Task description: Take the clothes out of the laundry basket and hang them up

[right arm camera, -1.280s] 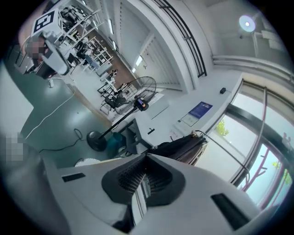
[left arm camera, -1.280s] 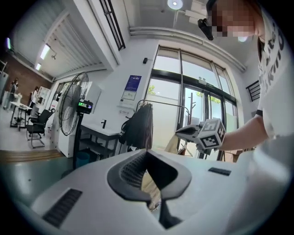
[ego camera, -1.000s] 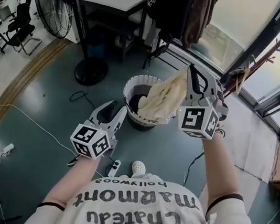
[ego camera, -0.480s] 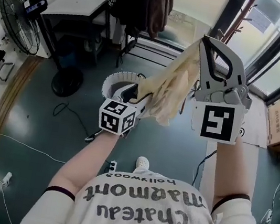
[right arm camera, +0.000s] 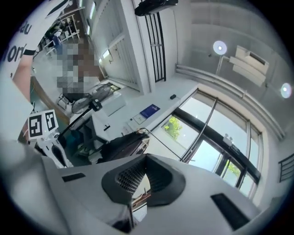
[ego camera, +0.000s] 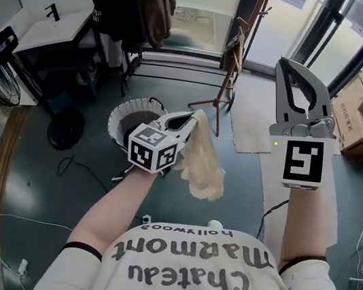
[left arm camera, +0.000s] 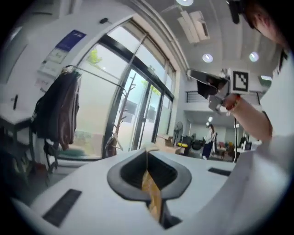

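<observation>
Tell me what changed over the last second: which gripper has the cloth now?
The cloth passed from right to left. The left gripper swung in, its jaws have just been closing, and they now pinch the cloth. The right gripper lifted away without it, shut and empty. The basket stayed put.
</observation>
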Demonstrator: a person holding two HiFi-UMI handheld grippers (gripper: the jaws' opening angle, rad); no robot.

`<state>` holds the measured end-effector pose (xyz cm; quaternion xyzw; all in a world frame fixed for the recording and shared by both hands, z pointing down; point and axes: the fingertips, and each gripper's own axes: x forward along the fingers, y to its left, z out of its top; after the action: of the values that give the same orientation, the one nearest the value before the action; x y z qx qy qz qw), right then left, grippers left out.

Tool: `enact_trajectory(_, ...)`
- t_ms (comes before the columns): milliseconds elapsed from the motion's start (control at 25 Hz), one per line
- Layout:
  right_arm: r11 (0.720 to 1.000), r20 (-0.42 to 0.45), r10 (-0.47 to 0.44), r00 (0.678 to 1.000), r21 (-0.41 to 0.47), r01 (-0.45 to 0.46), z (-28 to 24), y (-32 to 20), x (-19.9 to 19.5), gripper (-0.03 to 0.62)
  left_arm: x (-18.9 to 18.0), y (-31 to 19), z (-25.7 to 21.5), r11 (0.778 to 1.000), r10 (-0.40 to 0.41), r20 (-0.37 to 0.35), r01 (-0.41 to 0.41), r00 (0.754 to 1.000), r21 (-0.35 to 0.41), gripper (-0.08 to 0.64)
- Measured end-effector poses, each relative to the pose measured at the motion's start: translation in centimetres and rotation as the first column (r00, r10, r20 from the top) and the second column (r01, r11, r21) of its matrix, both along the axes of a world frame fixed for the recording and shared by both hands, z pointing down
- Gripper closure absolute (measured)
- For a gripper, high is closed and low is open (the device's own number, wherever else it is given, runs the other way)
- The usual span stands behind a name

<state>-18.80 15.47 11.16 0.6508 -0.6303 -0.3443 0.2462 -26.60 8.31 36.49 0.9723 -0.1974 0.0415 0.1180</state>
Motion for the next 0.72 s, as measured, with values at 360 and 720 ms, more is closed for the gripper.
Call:
enact_trajectory(360, 0.990, 0.191, -0.013, 0.982, -0.135, 0.039, 8.1, 2.0, 7.8, 0.566, 7.1, 3.1, -13.0, 0.977, 0.140, -0.224, -0.097, 0.965, 0.192, 0.549)
enact_trajectory(720, 0.790, 0.677, -0.262, 0.688, -0.259, 0.556, 12.4, 5.9, 12.7, 0.345, 17.9, 6.6, -23.3, 0.925, 0.172, -0.249, -0.070, 0.953, 0.373, 0.549)
